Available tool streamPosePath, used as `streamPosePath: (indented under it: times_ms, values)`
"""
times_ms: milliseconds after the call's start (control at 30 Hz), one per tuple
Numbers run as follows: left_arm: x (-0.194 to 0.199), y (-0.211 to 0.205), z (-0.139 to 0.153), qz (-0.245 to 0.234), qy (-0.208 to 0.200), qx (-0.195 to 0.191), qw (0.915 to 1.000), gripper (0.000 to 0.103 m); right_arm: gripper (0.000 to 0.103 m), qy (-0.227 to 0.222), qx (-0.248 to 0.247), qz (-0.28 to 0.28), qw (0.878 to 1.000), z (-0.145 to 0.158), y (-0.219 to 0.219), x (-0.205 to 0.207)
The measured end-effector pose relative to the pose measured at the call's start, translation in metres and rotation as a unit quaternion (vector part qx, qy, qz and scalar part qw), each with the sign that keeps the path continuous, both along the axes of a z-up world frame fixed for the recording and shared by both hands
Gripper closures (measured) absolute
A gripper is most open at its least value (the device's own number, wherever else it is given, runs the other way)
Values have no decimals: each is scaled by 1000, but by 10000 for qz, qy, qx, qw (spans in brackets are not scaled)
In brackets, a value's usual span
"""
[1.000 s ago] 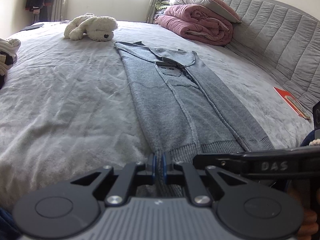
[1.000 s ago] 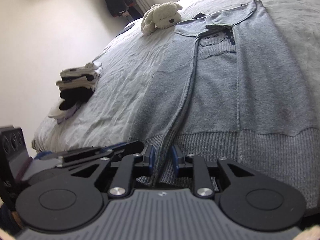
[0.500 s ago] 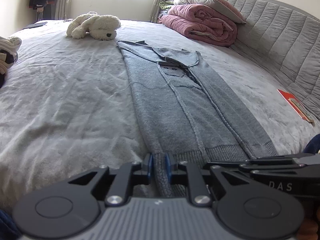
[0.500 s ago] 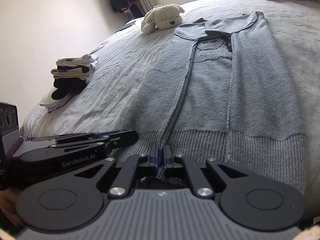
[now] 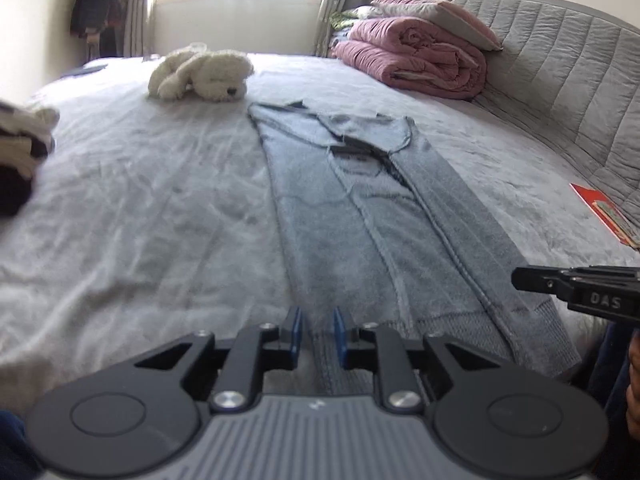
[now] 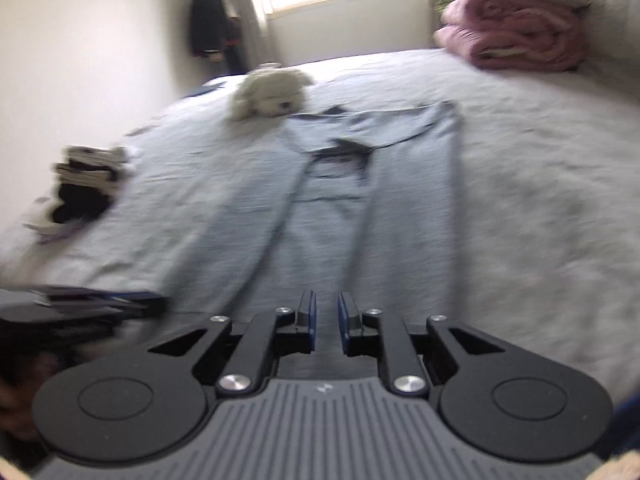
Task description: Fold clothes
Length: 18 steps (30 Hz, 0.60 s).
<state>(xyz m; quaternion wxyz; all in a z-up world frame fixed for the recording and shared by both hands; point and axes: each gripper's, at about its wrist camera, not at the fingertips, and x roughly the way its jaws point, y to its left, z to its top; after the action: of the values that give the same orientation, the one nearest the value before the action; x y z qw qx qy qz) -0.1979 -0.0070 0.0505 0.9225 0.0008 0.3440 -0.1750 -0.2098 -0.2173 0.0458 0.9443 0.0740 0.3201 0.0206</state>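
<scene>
**Both claws letting go of the hem**

Left claw jaws opening; earlier pinched on the sweater hem, ribbing now loose in the gap. Right claw jaws opening too, lifted off the hem, view blurred.

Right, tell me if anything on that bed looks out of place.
A red card lies loose near the headboard, away from the clothes. The sweater lies straight with both sides folded in, though its collar end is a bit rumpled. Nothing looks spilled or damaged.
</scene>
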Motion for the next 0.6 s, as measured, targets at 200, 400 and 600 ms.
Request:
streamPosePath:
  times_ms: [200, 400, 600]
  values:
    - [10, -19, -3, -130, -7, 156, 9998, 85, 85, 367, -30, -286, 9989, -17, -16, 10]
    - [-1, -29, -17, -369, -188, 718, 9966, 86, 86, 497, -159, -175, 9985, -23, -16, 9]
    - [-7, -16, -11, -339, -89, 533, 9980, 85, 86, 483, 53, -209, 9986, -16, -21, -2]
